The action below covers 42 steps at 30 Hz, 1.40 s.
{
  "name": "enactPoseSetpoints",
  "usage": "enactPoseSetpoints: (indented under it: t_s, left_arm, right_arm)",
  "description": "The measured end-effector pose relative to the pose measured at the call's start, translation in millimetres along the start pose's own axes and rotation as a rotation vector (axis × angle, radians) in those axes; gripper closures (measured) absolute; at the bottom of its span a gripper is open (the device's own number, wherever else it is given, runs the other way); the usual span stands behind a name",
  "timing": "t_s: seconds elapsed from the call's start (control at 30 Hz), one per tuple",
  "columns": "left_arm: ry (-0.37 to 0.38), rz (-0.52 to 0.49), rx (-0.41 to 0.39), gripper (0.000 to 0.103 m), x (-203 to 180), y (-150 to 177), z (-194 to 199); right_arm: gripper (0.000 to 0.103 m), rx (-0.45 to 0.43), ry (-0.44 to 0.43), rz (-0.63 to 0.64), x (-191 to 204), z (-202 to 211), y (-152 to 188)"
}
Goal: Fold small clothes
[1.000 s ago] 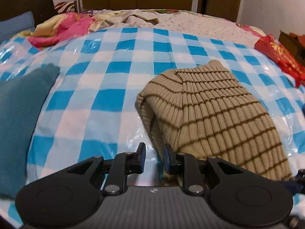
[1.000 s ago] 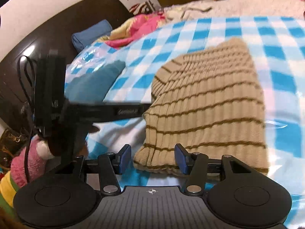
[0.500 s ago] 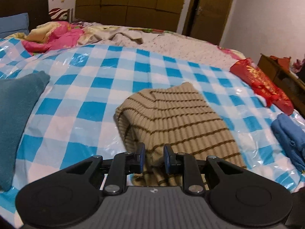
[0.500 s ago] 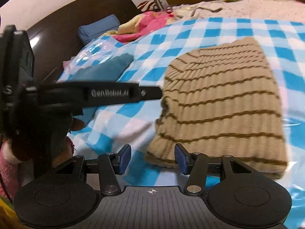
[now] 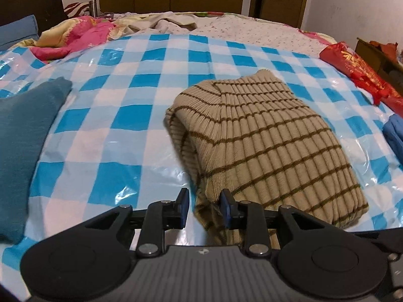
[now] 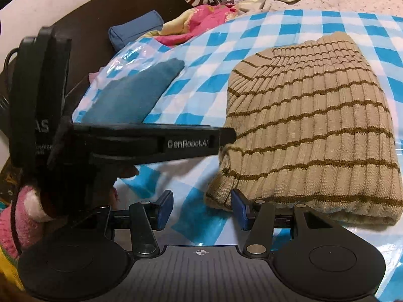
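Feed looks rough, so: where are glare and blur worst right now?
Left wrist: glare on the plastic cover beside the sweater, fisheye bends the edges, dim warm light. Right wrist: left gripper soft at its rear, sweater sharp.

Both grippers share one build: a black ribbed housing flanked by two round black discs, silver screw heads on the linkage arms, and blue pads on the black fingers (image 5: 182,201). The left gripper (image 6: 226,138), seen side-on from the right wrist view, carries white "GenRobot.AI" lettering and a thin black cable behind it. A fuzzy pink-and-white sleeve (image 6: 17,224) shows below its handle.
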State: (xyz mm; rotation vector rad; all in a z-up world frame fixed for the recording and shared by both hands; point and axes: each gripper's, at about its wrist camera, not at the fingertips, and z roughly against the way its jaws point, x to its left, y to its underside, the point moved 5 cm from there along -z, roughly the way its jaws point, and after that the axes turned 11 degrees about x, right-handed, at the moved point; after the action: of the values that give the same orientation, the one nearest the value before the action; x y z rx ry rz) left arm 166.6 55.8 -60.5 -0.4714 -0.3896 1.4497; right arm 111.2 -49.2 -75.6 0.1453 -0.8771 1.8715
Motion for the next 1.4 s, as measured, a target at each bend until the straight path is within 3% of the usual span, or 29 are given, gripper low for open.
enactPoseSetpoints:
  t_s: [0.17, 0.57, 0.77, 1.0, 1.2, 1.4]
  left_arm:
    - [-0.022, 0.002, 0.011, 0.064, 0, 11, 7]
    - [-0.016, 0.014, 0.013, 0.064, -11, 38, 25]
    - [0.008, 0.026, 0.013, 0.063, -21, 49, 35]
    - [0.023, 0.008, 0.045, 0.058, -39, 67, 33]
    - [0.053, 0.022, 0.020, 0.045, -45, 71, 40]
    - [0.044, 0.031, 0.030, 0.038, -46, 77, 36]
  right_arm:
    - [0.052, -0.023, -0.009, -0.006, -1, 22, 5]
    - [0.052, -0.148, 0.142, -0.170, -48, 78, 20]
    - [0.052, -0.181, 0.233, -0.188, -58, 87, 29]
    - [0.052, -0.173, 0.307, -0.232, -66, 81, 44]
    - [0.051, -0.169, 0.340, -0.200, -61, 76, 54]
    - [0.049, -0.160, 0.367, -0.180, -56, 71, 59]
